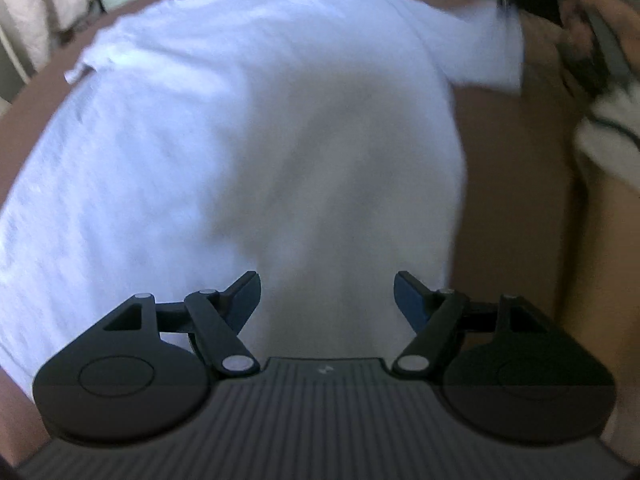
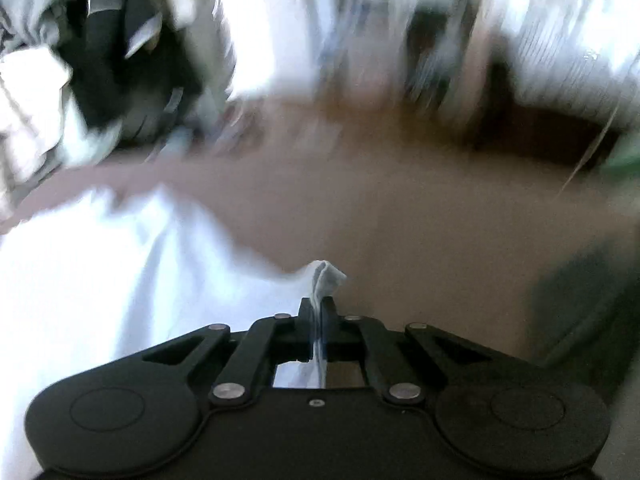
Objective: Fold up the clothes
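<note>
Right gripper (image 2: 317, 312) pinches a corner of the white shirt (image 1: 248, 152), and only a little bit of cloth sticks out past its tips, so a hard tug could make it slip free. Left gripper (image 1: 326, 296) hangs spread wide above the shirt, holding nothing. That shirt lies flat on the brown bed (image 1: 512, 200), beside a pile of clothes (image 1: 600, 80).

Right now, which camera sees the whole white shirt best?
The left wrist view. The shirt lies spread over the brown surface, with a sleeve showing, below the open left claw. The right wrist view shows only a blurry part of it and a bit of its edge pinched in the right claw.
</note>
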`<action>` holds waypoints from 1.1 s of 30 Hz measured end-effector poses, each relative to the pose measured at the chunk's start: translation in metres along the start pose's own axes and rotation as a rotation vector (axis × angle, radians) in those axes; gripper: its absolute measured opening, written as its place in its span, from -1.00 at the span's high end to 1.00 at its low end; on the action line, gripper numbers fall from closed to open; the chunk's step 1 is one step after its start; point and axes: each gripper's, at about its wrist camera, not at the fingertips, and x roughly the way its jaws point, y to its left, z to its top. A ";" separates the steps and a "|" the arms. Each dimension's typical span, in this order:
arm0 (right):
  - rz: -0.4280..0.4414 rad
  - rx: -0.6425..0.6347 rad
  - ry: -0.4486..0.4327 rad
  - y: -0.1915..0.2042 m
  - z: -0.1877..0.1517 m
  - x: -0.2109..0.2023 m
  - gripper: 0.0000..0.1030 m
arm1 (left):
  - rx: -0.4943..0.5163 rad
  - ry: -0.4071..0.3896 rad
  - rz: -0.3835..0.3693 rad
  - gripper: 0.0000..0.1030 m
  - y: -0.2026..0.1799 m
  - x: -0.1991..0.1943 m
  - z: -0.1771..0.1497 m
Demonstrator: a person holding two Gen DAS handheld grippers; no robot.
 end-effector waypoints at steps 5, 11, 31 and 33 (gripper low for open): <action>-0.030 0.078 0.054 -0.015 -0.002 0.006 0.94 | 0.009 0.071 -0.040 -0.74 -0.008 0.003 -0.031; -0.004 0.057 0.062 -0.005 -0.004 0.012 0.93 | 0.183 0.107 0.082 -0.99 -0.040 0.020 -0.034; 0.469 0.406 0.037 -0.026 0.016 0.001 0.92 | -0.064 -0.052 0.007 0.80 0.032 -0.015 -0.014; 0.465 0.357 0.027 -0.016 0.015 0.001 0.92 | -0.080 -0.045 -0.003 0.80 0.037 -0.008 -0.017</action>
